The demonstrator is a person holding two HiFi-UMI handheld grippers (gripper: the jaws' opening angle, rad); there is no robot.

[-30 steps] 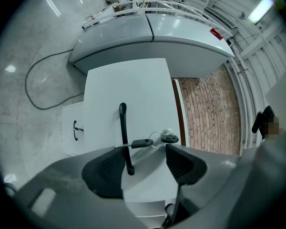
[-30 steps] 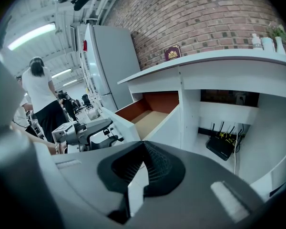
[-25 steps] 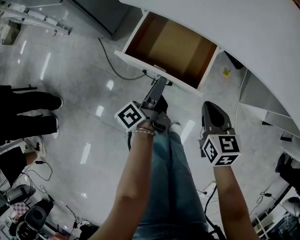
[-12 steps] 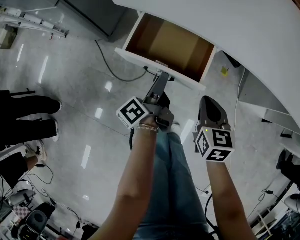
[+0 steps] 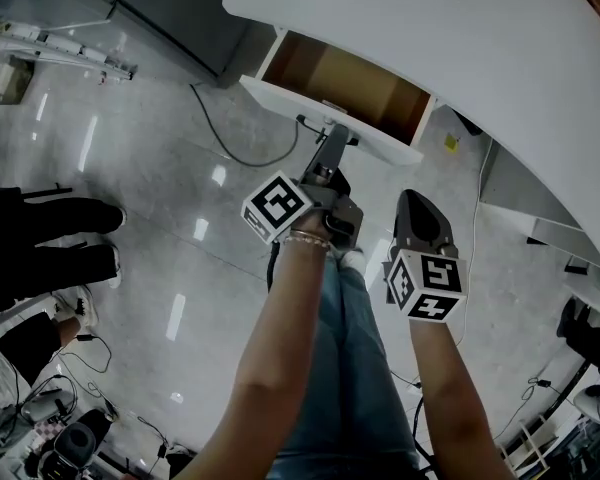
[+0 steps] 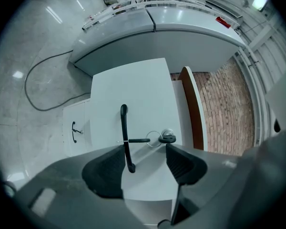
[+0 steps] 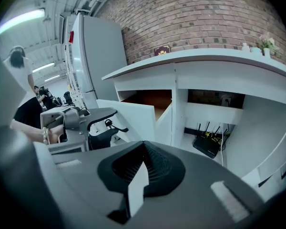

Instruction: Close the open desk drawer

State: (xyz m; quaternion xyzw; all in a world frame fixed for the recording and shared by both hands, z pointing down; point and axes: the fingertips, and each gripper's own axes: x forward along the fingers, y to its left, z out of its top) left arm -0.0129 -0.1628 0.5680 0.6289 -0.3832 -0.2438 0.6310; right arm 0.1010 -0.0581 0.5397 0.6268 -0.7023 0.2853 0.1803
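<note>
Ahead of both grippers stands the white desk point(image 5: 460, 48), and its drawer point(image 5: 290, 100) juts out from under the top, still partly open, with the brown inside showing. The drawer front lies straight ahead of the left gripper point(image 5: 332, 146) and up-left of the right gripper point(image 5: 416, 206).

Well to the left of the left gripper we see a bystander's dark legs and shoes point(image 5: 50, 230) on the shiny floor. Nearer on that side, a black cable point(image 5: 218, 136) curls across the tiles; neither stands between the grippers and the drawer. Under the desk, ahead and right of the right gripper, sits a black router point(image 7: 207, 146).

On the drawer front, a black handle point(image 6: 125, 137) runs away from the left gripper, and a key point(image 6: 168, 138) on a ring hangs in the lock just past the right pad.

The left gripper is spread wide, and the near end of the handle sits between its jaws, close beside the left pad point(image 6: 105, 171); we cannot tell whether they touch.

The right gripper hangs back from the drawer, clenched on nothing.
</note>
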